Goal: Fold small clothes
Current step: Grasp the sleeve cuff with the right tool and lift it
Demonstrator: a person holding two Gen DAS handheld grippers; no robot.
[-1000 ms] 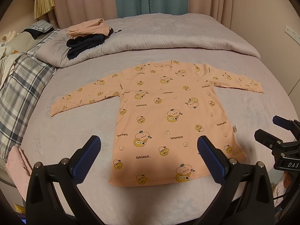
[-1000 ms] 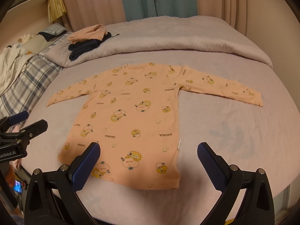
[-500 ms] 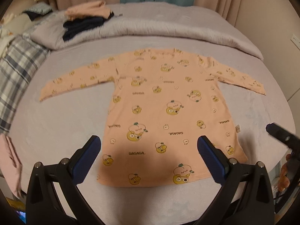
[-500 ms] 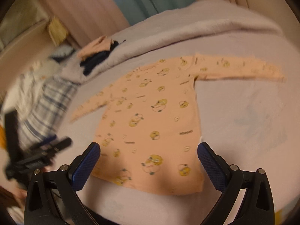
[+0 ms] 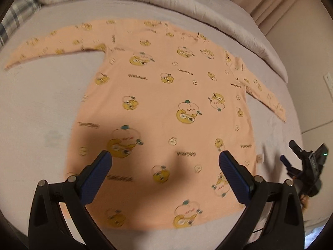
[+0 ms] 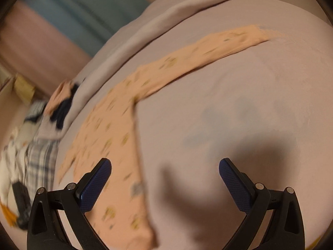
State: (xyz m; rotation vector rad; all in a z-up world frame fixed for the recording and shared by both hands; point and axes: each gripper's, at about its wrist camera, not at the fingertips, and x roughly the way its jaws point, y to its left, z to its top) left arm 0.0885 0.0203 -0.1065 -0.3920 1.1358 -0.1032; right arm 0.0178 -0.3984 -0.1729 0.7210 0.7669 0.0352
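Note:
A small peach long-sleeved shirt (image 5: 166, 104) with yellow cartoon prints lies flat on the bed, sleeves spread to both sides. My left gripper (image 5: 165, 162) is open and empty, hovering over the shirt's lower half near the hem. My right gripper (image 6: 165, 170) is open and empty above the bare sheet, just right of the shirt's side edge (image 6: 135, 145). The shirt's right sleeve (image 6: 208, 50) stretches away ahead of it. The right gripper also shows in the left wrist view (image 5: 306, 162), beside the shirt's lower right corner. The right wrist view is blurred.
The bed sheet (image 5: 41, 114) is pale lilac, with a rolled grey duvet (image 5: 187, 6) across the far side. A pile of folded clothes (image 6: 62, 102) and a plaid blanket (image 6: 39, 158) lie at the far left. A wall (image 5: 301, 31) stands to the right.
Both grippers have moved forward and down toward the bed. The left one now hangs over the shirt's lower half. The right one has swung right, facing the sheet beside the shirt.

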